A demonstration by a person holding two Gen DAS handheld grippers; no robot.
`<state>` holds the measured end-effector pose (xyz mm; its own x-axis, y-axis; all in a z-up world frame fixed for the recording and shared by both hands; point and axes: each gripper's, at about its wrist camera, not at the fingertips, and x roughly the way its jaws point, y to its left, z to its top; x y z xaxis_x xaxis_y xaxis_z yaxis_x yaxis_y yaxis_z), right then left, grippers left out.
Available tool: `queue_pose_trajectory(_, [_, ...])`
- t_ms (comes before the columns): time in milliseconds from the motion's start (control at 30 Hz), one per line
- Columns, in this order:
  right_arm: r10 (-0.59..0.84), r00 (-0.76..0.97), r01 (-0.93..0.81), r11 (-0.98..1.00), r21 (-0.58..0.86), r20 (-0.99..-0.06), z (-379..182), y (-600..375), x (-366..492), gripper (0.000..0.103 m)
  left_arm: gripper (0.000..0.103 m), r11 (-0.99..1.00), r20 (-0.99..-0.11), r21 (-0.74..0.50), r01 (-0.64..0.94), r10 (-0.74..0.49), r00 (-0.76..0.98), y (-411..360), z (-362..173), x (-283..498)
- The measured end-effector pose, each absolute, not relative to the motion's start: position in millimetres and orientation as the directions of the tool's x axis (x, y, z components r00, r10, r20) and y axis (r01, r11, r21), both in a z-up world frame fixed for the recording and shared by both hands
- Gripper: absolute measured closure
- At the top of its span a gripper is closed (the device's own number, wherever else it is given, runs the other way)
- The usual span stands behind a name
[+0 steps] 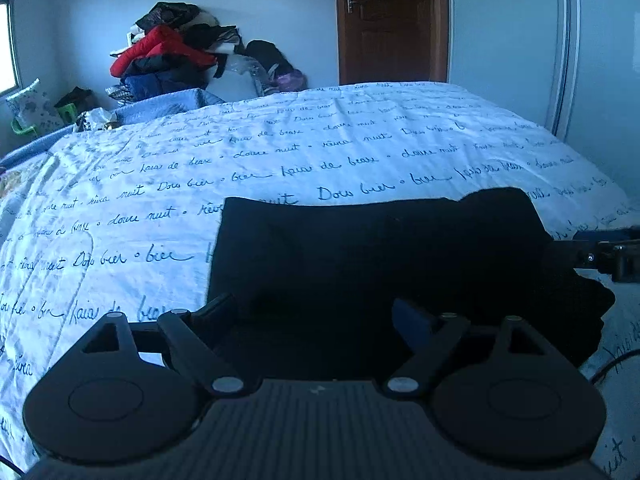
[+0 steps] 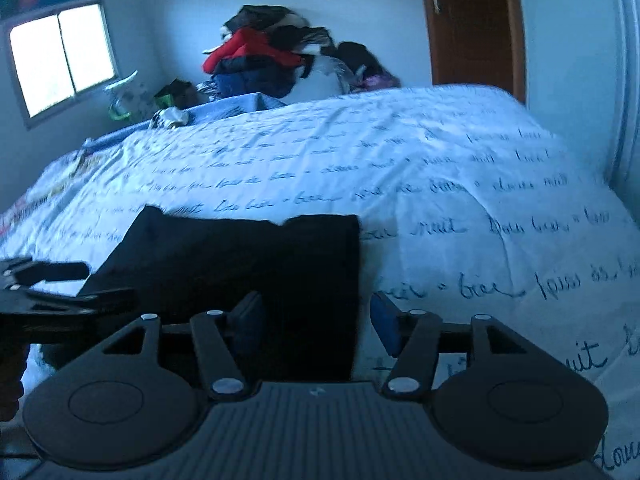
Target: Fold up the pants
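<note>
From the left wrist, the left gripper (image 1: pixel 316 316) is hovering with its jaws spread wide over the black pants (image 1: pixel 380 256), which are lying folded on the bed (image 1: pixel 280 152). From the right wrist, the right gripper (image 2: pixel 316 320) is also gaping, straddling the right edge of the pants (image 2: pixel 240 264). Clothes (image 2: pixel 260 60) are piling up behind.

Dim bluish window (image 2: pixel 62 60) light, fisheye-warped edges

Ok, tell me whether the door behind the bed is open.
No: in the left wrist view the brown door sits shut in its frame beyond the bed, with no gap showing.
</note>
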<state>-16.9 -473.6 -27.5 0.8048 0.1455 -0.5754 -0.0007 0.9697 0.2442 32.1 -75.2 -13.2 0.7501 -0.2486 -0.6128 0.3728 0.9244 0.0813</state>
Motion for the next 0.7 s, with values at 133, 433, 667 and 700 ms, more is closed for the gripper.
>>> queue_pose_trajectory(133, [0.248,0.769,-0.006,0.924,0.381,-0.59,-42,-499,-4,0.044,0.014,0.919,-0.622,-0.002,0.395,-0.31,0.719,-45,-12,50])
queue_pose_trajectory(433, [0.511,0.677,-0.123,0.788,0.603,-0.53,-63,-526,22,0.038,0.009,0.858,-0.669,-0.285,0.427,-0.497,0.552,16,-28,99])
queue_pose_trajectory(667, [0.689,0.561,-0.235,0.663,0.71,-0.458,-72,-531,47,0.038,0.009,0.748,-0.644,-0.484,0.454,-0.656,0.394,25,-41,128])
queue_pose_trajectory(700, [0.708,0.546,-0.243,0.645,0.724,-0.447,-73,-530,53,0.038,0.009,0.722,-0.632,-0.523,0.453,-0.685,0.363,23,-43,130])
